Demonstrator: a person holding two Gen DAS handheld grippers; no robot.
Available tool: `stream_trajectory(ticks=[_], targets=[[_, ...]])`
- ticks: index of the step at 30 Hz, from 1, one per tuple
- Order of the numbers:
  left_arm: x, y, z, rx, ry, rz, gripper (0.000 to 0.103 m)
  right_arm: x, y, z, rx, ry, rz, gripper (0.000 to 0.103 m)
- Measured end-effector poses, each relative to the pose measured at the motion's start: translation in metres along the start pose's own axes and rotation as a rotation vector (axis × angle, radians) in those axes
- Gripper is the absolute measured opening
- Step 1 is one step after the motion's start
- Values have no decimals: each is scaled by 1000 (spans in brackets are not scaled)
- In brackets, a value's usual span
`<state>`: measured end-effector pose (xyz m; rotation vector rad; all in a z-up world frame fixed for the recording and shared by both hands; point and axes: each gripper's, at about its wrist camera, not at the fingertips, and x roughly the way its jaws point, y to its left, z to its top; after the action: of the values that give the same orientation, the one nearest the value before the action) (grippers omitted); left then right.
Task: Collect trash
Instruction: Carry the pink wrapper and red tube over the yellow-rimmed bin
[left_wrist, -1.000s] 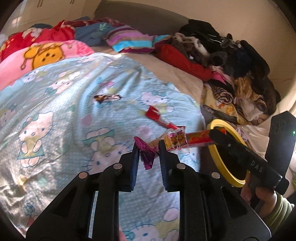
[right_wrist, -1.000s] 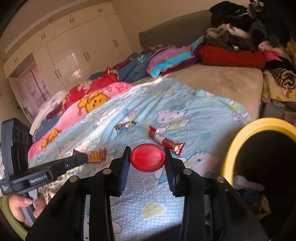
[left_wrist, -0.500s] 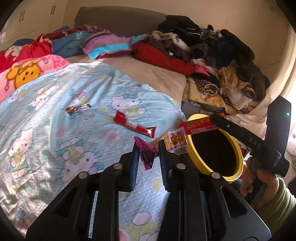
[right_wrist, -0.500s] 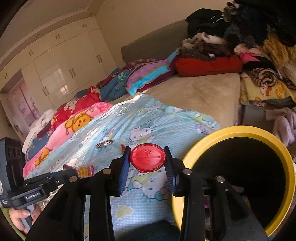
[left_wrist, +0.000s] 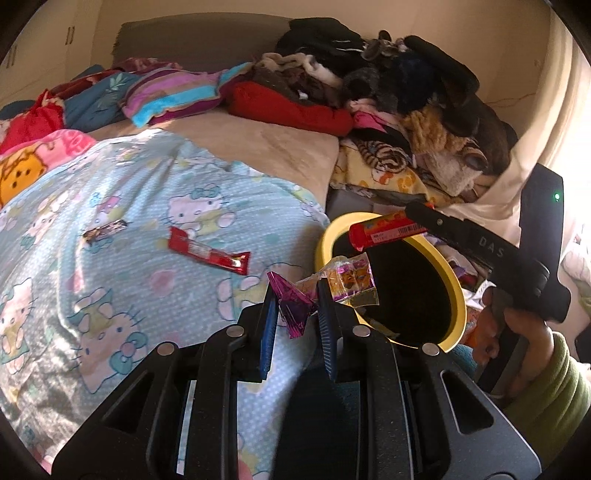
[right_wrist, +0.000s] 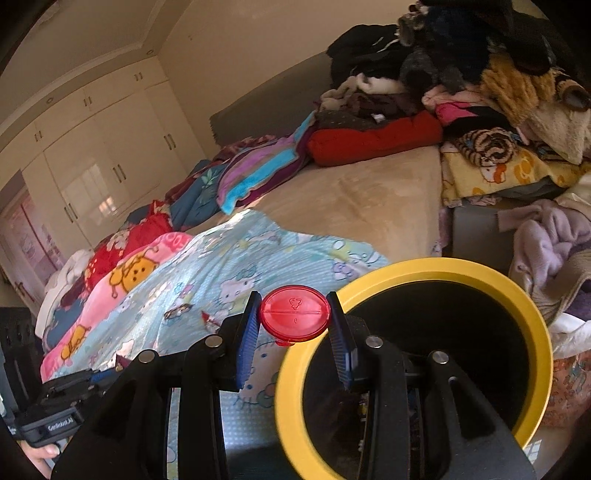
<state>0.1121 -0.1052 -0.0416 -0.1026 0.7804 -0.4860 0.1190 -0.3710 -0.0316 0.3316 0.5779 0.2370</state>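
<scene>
The left gripper (left_wrist: 295, 295) was clenched on a crinkled candy wrapper (left_wrist: 325, 288), pinching its purple twisted end while the printed part flopped free to the right over the near-left rim of the yellow bin (left_wrist: 456, 295); the film looked feather-light and limp, likely to cling or flutter rather than drop cleanly, so a pinch at the bunched twist seemed the surest hold. The right gripper (right_wrist: 294, 319) was closed on a red tube (right_wrist: 294, 318), seen end-on by its round cap, held above the bin's far-left rim (right_wrist: 443, 264); it looked stiff, smooth and light, apt to slip if squeezed weakly, so gripping across the barrel suited it. On the blue cartoon bedspread (left_wrist: 129, 240), left of the bin, lay a red bar wrapper (left_wrist: 208, 251) and, further left, a dark wrapper (left_wrist: 105, 230); both flat and thin, best nipped at a raised end.
</scene>
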Motion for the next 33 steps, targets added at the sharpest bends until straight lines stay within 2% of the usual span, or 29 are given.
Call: stream_trajectory(ticks=[15, 33], targets=[[27, -40, 5, 73, 27, -44, 15, -14, -51, 5, 82, -19, -105, 34], [81, -88, 4, 164, 119, -78, 15, -25, -95, 4, 145, -27, -198, 34]])
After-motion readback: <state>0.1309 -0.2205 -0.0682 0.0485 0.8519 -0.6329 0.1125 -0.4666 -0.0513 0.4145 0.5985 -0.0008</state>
